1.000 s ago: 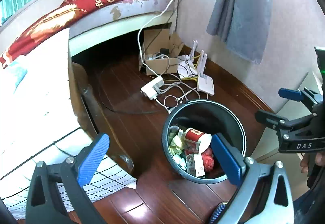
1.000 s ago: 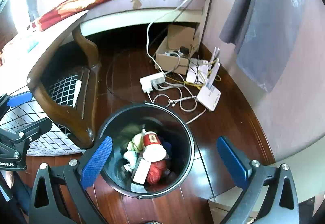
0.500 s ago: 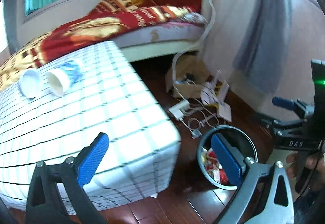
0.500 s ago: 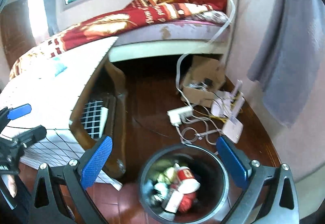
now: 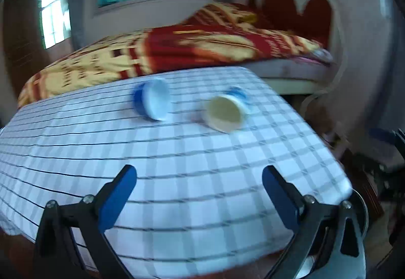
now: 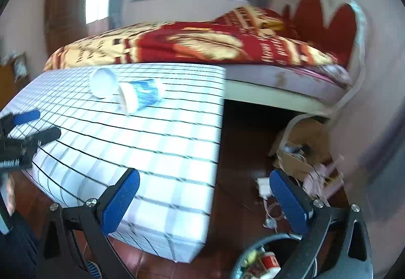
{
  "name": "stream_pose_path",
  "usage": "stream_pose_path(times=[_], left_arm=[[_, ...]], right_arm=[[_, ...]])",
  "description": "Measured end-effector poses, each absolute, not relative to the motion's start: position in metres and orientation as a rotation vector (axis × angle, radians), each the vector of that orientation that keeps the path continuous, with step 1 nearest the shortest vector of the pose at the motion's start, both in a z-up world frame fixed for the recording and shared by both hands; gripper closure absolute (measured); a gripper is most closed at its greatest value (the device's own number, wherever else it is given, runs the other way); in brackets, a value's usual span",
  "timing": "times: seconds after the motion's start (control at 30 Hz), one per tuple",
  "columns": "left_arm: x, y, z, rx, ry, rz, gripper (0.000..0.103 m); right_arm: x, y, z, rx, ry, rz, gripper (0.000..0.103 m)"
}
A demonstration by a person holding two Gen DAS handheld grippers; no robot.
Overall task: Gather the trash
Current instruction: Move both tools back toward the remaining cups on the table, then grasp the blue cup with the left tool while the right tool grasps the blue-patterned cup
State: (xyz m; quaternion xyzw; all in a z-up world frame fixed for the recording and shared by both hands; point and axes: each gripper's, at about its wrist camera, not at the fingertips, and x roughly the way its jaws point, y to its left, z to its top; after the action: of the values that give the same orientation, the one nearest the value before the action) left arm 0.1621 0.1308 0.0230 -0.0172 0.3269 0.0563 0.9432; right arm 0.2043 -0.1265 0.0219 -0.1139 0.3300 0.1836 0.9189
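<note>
Two paper cups lie on their sides on a table under a white checked cloth (image 5: 177,165). The blue cup (image 5: 153,99) (image 6: 102,83) shows its white base or mouth. The other cup (image 5: 226,112) (image 6: 140,97) is blue-printed with a cream inside. My left gripper (image 5: 200,185) is open over the cloth's near edge, well short of both cups. My right gripper (image 6: 202,193) is open too, above the table's right corner (image 6: 197,203). The black trash bin (image 6: 263,258), holding a red cup and wrappers, sits low between the right fingers. The left gripper (image 6: 30,127) also shows at the far left.
A bed with a red and gold blanket (image 5: 202,48) stands behind the table. On the wooden floor to the right are a cardboard box (image 6: 301,150), a power strip (image 6: 263,185) and tangled cables. The bin's rim (image 5: 362,205) peeks out at right.
Both grippers have risen from over the bin and swung left toward the table. The tabletop and its two cups have come into view, and the bin has dropped to the frame's edge.
</note>
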Motion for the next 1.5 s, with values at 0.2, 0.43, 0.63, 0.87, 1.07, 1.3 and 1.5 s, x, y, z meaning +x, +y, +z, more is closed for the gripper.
stream_pose_path(times=[0.2,0.43,0.63,0.87,1.07,1.3,1.5], left_arm=[[0.180,0.180,0.021,-0.085,0.660,0.200,0.005],[0.216,0.210,0.003,-0.090,0.681,0.217,0.005],[0.260,0.224,-0.007,-0.055,0.715,0.189,0.005],[0.305,0.231,-0.013,-0.033,0.722,0.132,0.005],[0.314,0.214,-0.017,-0.033,0.741,0.025,0.036],[0.310,0.204,-0.016,-0.032,0.750,0.021,0.049],[0.298,0.198,-0.009,-0.044,0.726,0.028,0.050]], right_arm=[[0.242,-0.047,0.017,-0.276,0.699,0.476,0.001],[0.284,0.001,0.003,-0.272,0.735,0.502,0.007],[0.320,0.023,-0.019,-0.260,0.798,0.514,0.020],[0.354,0.024,-0.033,-0.244,0.828,0.490,0.031],[0.367,0.005,-0.031,-0.201,0.830,0.465,0.060],[0.362,-0.014,-0.028,-0.162,0.825,0.486,0.098],[0.350,-0.030,-0.021,-0.150,0.801,0.493,0.098]])
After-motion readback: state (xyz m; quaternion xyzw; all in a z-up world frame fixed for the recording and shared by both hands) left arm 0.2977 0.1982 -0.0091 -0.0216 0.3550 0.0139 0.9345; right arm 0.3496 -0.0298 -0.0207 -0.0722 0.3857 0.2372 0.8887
